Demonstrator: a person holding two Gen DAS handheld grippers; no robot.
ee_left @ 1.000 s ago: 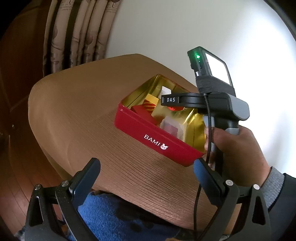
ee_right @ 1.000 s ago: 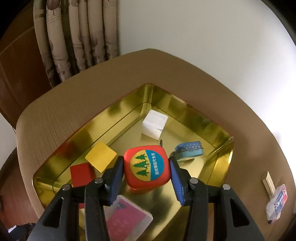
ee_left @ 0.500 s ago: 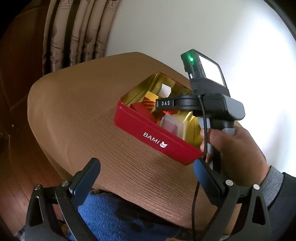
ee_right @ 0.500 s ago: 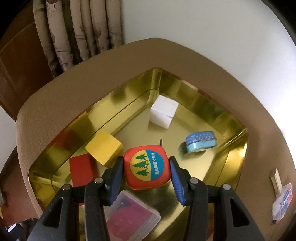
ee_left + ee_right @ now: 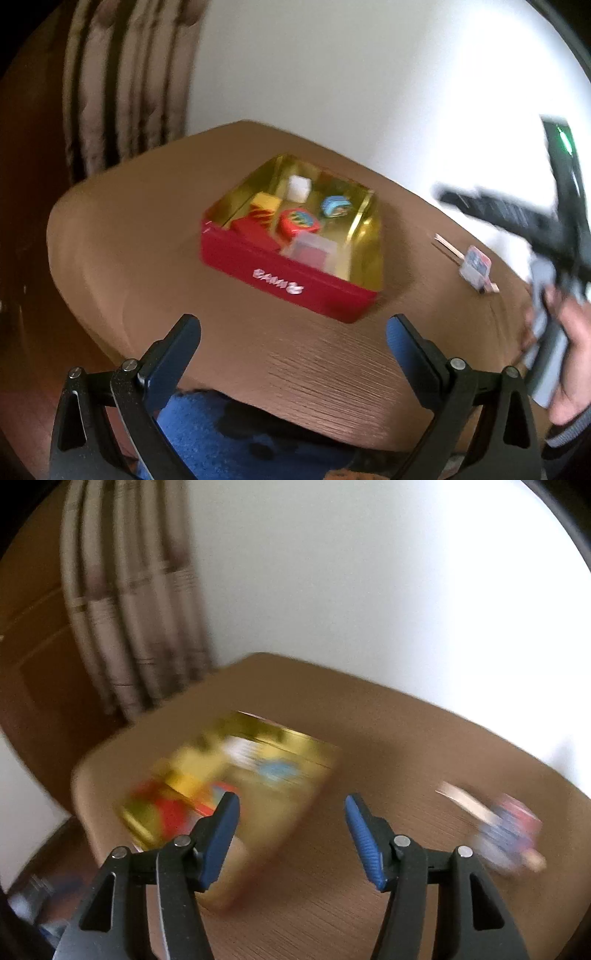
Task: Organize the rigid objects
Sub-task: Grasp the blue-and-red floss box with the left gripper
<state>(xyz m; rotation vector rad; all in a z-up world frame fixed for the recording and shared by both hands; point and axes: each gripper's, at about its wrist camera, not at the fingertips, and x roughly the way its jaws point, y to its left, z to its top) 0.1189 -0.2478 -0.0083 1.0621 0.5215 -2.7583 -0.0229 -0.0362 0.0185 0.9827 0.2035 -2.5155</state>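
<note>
A red tin (image 5: 295, 284) with a gold inside stands on the brown table (image 5: 147, 258). In it lie a red tape measure (image 5: 295, 223) with a tree label, a yellow block (image 5: 265, 202), a red block (image 5: 255, 230), a white cube (image 5: 298, 187), a small blue tin (image 5: 334, 206) and a clear case (image 5: 310, 251). My left gripper (image 5: 293, 336) is open and empty, near the table's front edge. My right gripper (image 5: 291, 812) is open and empty, above the table right of the tin (image 5: 229, 775), which is blurred.
A small packet (image 5: 476, 266) and a wooden stick (image 5: 448, 248) lie on the table right of the tin; both show blurred in the right wrist view (image 5: 506, 827). A curtain (image 5: 122, 92) and white wall stand behind. Blue cloth (image 5: 229, 435) lies below the front edge.
My right gripper let go of the red tape measure inside the tin, opened, and pulled back up and to the right. The left view has shifted slightly.
</note>
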